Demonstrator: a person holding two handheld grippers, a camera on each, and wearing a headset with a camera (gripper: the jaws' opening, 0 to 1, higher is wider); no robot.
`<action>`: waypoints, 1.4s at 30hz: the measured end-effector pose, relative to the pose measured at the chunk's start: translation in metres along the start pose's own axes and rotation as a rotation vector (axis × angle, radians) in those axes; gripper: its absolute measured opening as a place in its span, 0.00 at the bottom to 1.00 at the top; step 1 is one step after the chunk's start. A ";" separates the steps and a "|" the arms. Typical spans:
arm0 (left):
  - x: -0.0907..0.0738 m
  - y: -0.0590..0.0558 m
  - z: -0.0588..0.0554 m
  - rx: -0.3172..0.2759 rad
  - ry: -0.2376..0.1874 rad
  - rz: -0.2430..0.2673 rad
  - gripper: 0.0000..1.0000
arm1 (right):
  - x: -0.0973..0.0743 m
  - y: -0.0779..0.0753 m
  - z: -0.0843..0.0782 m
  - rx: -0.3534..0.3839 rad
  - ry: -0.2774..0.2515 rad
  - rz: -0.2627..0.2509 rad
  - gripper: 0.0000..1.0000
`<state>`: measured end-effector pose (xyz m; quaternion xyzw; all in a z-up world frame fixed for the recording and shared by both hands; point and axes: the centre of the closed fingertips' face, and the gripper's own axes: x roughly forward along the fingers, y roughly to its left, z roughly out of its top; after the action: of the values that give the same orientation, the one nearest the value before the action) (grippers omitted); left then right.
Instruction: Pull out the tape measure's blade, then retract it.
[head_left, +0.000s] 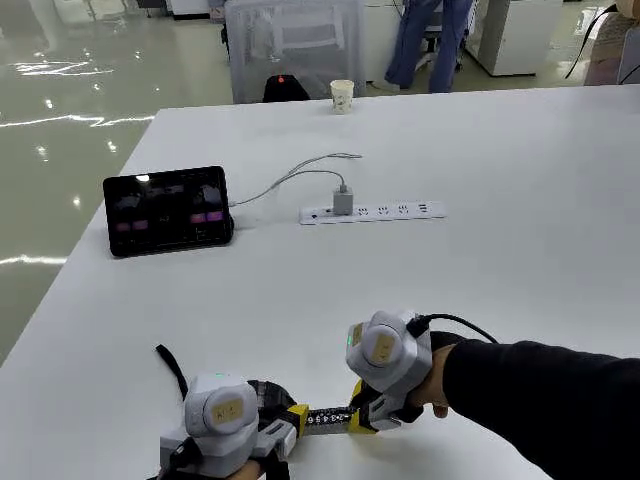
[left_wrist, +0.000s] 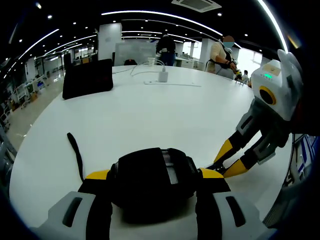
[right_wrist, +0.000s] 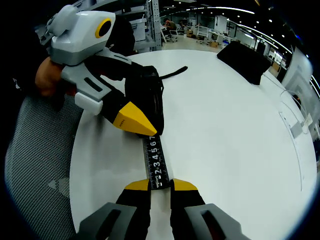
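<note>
The black tape measure case (left_wrist: 152, 182) rests on the white table (head_left: 480, 200) at its near edge. My left gripper (left_wrist: 155, 175) is shut on it, one yellow tip on each side. A short length of numbered blade (right_wrist: 154, 160) runs out from the case (right_wrist: 145, 95) across the table. My right gripper (right_wrist: 160, 185) is shut on the blade's end. In the head view the left gripper (head_left: 275, 412) is at the bottom left, the right gripper (head_left: 360, 418) is just to its right, and the blade (head_left: 325, 418) spans the gap. The case's black strap (head_left: 172, 368) trails to the left.
A dark tablet (head_left: 168, 210) stands at mid-left. A white power strip (head_left: 372, 211) with a plugged-in charger and cable lies mid-table. A paper cup (head_left: 342, 95) sits near the far edge, with a chair (head_left: 295, 45) and a standing person behind it.
</note>
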<state>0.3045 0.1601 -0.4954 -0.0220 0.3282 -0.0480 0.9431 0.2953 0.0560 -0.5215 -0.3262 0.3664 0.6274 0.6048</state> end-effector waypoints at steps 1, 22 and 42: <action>0.000 0.000 0.000 0.000 0.000 0.000 0.63 | 0.000 0.000 0.001 -0.002 -0.005 0.001 0.11; -0.001 0.000 0.000 -0.013 0.006 -0.006 0.63 | 0.008 0.003 0.014 0.028 -0.054 0.007 0.12; -0.001 0.000 0.001 -0.018 0.003 -0.011 0.63 | 0.015 0.005 0.026 0.015 -0.101 -0.005 0.11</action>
<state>0.3043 0.1599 -0.4942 -0.0323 0.3299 -0.0502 0.9421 0.2905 0.0860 -0.5209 -0.2905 0.3393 0.6388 0.6264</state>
